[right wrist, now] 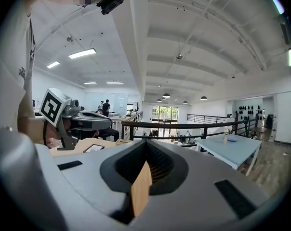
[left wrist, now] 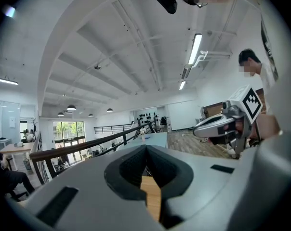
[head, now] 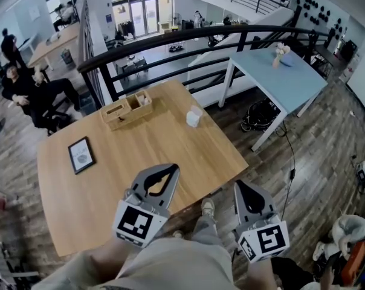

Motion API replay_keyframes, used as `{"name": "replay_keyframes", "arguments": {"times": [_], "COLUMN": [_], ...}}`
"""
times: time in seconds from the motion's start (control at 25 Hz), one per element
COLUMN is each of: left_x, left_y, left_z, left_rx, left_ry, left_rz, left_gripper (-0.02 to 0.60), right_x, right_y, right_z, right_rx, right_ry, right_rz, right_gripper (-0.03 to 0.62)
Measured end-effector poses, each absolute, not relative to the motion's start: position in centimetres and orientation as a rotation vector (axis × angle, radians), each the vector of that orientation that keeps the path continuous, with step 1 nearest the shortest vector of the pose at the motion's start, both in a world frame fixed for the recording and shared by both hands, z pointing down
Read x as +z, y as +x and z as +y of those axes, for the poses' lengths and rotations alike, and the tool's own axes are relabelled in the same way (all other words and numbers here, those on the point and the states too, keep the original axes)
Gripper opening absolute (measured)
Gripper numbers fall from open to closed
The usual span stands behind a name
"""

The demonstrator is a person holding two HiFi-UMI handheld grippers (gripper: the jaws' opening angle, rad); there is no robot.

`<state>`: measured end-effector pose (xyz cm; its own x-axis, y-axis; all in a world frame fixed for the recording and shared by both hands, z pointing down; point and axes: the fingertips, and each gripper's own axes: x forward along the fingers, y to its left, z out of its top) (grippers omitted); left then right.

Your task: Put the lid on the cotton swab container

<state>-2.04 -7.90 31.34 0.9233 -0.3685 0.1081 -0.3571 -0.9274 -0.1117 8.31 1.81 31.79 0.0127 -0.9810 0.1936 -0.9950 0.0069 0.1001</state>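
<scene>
1. Well ahead and to the left of the left gripper [head: 172, 169], a small dark framed card [head: 81, 156] lies flat on the wooden table [head: 170, 144]. It is not part of the job as we read it.
2. Farther ahead of that same gripper, near the table's far edge, sits a wooden organiser box [head: 127, 109]. Its contents are too small to name.
3. The left gripper hovers over the near part of the table. Its jaws are clenched tip to tip with nothing in them. Its own view shows only a strip of tabletop through the gap behind the tips.
4. The cotton swab container [head: 194, 117] is a small white tub standing upright. It is ahead and slightly right of the left gripper, ahead and to the left of the right gripper [head: 239, 186], and well apart from both. At this size we cannot tell whether a lid sits on it, and we cannot pick out a loose lid anywhere on the table.
5. The right gripper shows past the table's near edge, beside the person's leg. Its jaws are pressed together and empty, and its own view shows only a sliver of table edge between them.
6. Progress, as we judge it: nothing has started, since neither tool touches the container. Everything is left to do, which means locating the lid, gripping it, carrying it over the tub and seating it.
</scene>
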Motion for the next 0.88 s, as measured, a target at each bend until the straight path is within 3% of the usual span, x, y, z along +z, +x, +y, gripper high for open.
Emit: {"name": "replay_keyframes", "arguments": {"times": [0.88], "left_x": [33.7], "left_y": [11.6], "left_z": [-21.7], "left_rx": [-0.343], "left_ry": [-2.868], "left_rz": [1.065], "left_gripper": [0.023], "right_x": [34.9], "right_y": [25.3], "right_z": [-16.0], "right_rx": [0.145], "right_ry": [1.698], "right_rz": [-2.374], "right_gripper": [0.026]}}
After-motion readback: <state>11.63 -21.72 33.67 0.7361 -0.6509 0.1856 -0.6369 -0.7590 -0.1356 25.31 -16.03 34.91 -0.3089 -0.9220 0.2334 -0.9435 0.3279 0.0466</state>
